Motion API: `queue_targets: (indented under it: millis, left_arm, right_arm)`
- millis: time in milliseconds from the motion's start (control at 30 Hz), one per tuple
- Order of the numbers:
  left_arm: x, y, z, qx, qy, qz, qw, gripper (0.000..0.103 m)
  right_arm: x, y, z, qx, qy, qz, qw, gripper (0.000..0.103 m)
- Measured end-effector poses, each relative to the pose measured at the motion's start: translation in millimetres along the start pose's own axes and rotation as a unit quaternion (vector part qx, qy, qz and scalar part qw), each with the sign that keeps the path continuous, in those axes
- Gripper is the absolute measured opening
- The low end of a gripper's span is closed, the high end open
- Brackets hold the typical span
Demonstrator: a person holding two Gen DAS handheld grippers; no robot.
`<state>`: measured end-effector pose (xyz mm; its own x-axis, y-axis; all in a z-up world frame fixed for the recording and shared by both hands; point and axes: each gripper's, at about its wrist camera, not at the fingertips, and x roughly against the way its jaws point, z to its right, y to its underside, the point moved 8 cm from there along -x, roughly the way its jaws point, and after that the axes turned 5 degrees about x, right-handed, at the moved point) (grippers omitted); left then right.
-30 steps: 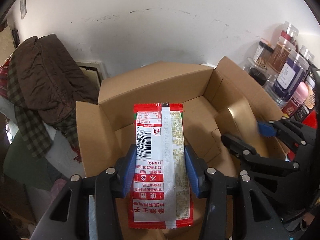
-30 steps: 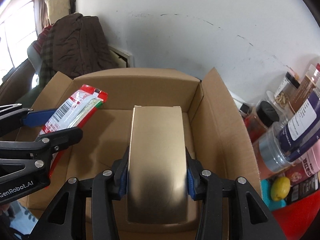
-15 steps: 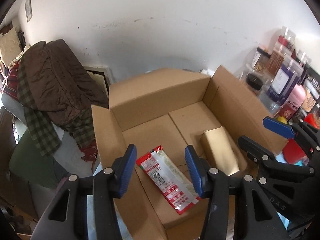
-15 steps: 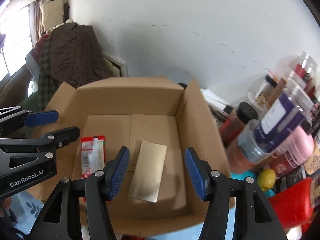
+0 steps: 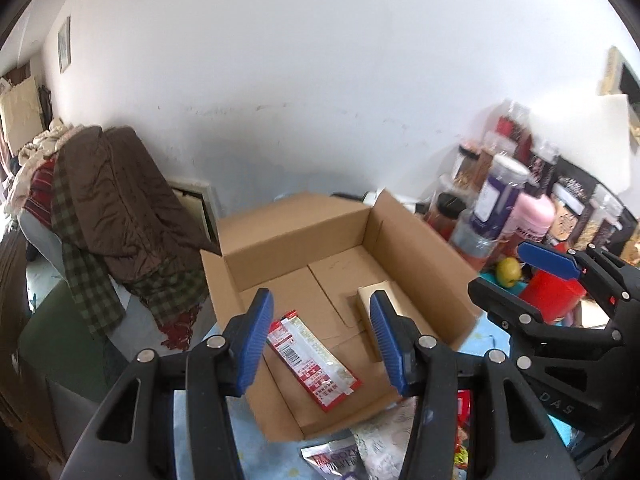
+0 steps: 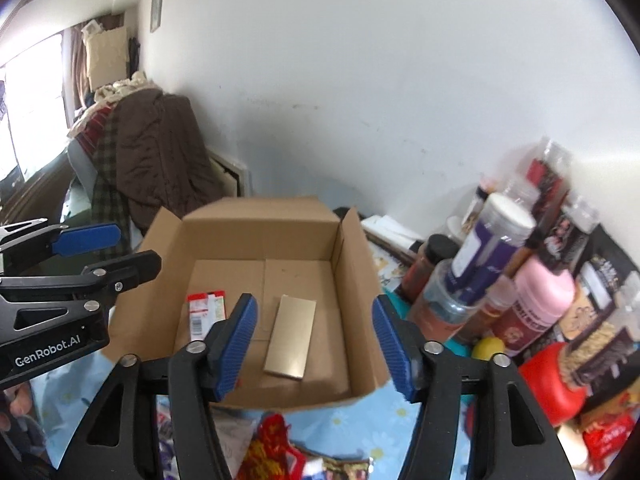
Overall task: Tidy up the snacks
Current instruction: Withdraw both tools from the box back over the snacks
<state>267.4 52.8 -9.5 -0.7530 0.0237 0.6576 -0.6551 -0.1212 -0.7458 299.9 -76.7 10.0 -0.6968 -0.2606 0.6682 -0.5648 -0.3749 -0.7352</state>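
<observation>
Left gripper [image 5: 322,340] is spread wide with nothing between its blue pads, hanging over the near left part of the cardboard box [image 5: 416,248]. Right gripper [image 6: 316,344] is just as wide and just as empty, poised above the box's near edge, beside the left one. Down on the box floor, the red snack packet [image 5: 314,360] lies flat towards the near left corner, barcode side up, angled a little. Next to it but apart, the gold packet [image 6: 291,336] lies flat nearer the right wall. Box flaps stand open. Outside the box, more wrappers [image 6: 272,448] sit on the blue flowered cloth [image 6: 400,412] at its near side. Off the right side, a crowd of jars and bottles [image 6: 496,264], a lemon [image 6: 488,347], and a red tub [image 6: 548,380]. Far left, a brown coat [image 5: 120,208] is draped over a chair.
</observation>
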Motion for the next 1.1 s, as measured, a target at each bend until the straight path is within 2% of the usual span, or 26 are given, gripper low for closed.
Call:
queue_targets:
  millis: [100, 167, 333, 667, 933, 1100]
  left_arm:
    - [20.2, 2.2, 4.4, -0.004, 0.004, 0.01, 0.9999, 0.05]
    - [35.5, 4.7, 7.2, -0.008, 0.006, 0.019, 0.9998, 0.05]
    - [65.3, 14.0, 10.7, -0.011, 0.007, 0.032, 0.9994, 0.05]
    - [124.7, 44.4, 29.4, -0.028, 0.03, 0.056, 0.9976, 0.05]
    - [154.9, 77.2, 44.8, -0.048, 0.039, 0.059, 0.9963, 0.05]
    - [166.9, 102.0, 51.1, -0.059, 0.057, 0.053, 0.9952, 0.05]
  right_arm:
    - [24.3, -0.6, 1.1, 0.001, 0.004, 0.017, 1.0, 0.065]
    - [39.8, 1.4, 1.2, 0.001, 0.007, 0.028, 1.0, 0.07]
    - [78.8, 10.6, -1.9, 0.007, 0.013, 0.053, 0.998, 0.071]
    - [146.9, 41.4, -13.1, 0.01, 0.023, 0.082, 0.996, 0.081]
    - [176.5, 73.3, -20.4, 0.008, 0.026, 0.083, 0.996, 0.083]
    - [185.2, 96.4, -30.0, 0.008, 0.027, 0.082, 0.996, 0.084]
